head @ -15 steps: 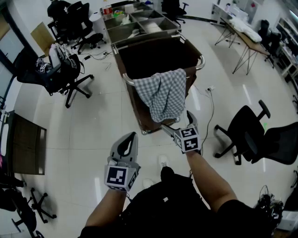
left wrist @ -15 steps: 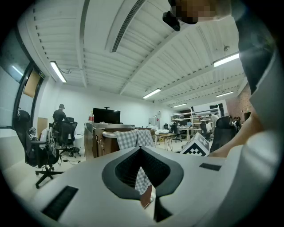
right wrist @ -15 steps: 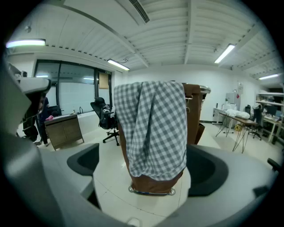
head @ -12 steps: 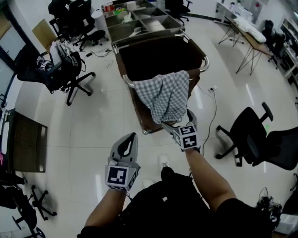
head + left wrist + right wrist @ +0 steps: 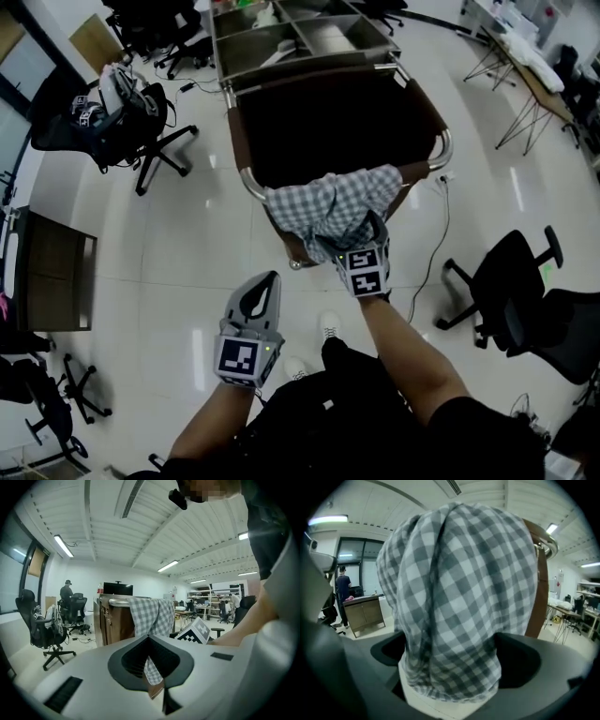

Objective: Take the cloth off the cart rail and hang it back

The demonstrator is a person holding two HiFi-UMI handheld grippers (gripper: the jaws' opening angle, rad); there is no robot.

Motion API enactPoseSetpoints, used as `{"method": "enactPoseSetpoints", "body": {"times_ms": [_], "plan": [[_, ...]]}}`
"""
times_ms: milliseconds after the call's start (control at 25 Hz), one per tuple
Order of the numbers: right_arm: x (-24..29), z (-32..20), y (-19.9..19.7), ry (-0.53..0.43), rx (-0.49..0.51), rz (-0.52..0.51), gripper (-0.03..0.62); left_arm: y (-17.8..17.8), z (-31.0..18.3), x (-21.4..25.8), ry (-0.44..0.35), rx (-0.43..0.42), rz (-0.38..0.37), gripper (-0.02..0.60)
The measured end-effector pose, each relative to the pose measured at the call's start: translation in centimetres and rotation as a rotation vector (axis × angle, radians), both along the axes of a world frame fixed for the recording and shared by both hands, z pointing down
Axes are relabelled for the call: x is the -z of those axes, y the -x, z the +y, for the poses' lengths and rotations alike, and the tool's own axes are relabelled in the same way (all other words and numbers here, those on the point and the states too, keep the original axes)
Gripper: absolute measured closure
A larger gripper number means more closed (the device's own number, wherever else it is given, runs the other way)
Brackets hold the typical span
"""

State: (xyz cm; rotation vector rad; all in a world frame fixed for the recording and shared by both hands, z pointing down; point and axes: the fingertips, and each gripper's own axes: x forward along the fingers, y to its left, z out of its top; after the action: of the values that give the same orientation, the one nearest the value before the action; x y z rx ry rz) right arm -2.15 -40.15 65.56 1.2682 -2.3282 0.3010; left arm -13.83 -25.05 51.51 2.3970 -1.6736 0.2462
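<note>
Head view: right gripper (image 5: 368,231) outstretched, jaws apart around the cloth (image 5: 323,202), apparently unclamped; left gripper (image 5: 265,287), jaws together.

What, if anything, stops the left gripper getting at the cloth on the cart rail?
Probably nothing, so yes. Only bare floor lies between the left gripper and the cloth draped on the rail. The right gripper sits at the cloth's lower edge, jaws open round it, leaving the left part free.

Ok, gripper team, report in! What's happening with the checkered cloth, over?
Right gripper open, cloth's hanging end between its jaws, not clamped. Left gripper shut, empty, short of the cart. Cloth draped over cart rail. Nothing in the way.
</note>
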Motion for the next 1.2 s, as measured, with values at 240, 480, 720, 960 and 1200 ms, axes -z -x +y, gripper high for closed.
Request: {"method": "enactPoseSetpoints", "body": {"times_ms": [240, 480, 720, 960, 1200], "plan": [[0.9, -2.1, 0.5, -0.036, -0.024, -0.007, 0.190, 1.3, -0.8, 0.1, 0.001, 0.040, -0.003, 0.581], [2.7, 0.8, 0.6, -0.041, 0.039, -0.055, 0.539, 1.7, 0.9, 0.6, -0.015, 0.040, -0.011, 0.581], [5.6, 7.2, -0.4, -0.033, 0.085, -0.166, 0.546, 1.1, 4.7, 2.3, -0.052, 0.009, -0.009, 0.581], [14.5, 14.9, -3.0, -0.131, 0.079, -0.345, 0.548, 2.7, 9.1, 5.0, -0.117, 0.016, 0.003, 0.581], [20.2, 22.0, -4.9, -0.219, 0.067, -0.355, 0.548, 2.0, 13.4, 8.7, -0.178, -0.025, 0.044, 0.581]]}}
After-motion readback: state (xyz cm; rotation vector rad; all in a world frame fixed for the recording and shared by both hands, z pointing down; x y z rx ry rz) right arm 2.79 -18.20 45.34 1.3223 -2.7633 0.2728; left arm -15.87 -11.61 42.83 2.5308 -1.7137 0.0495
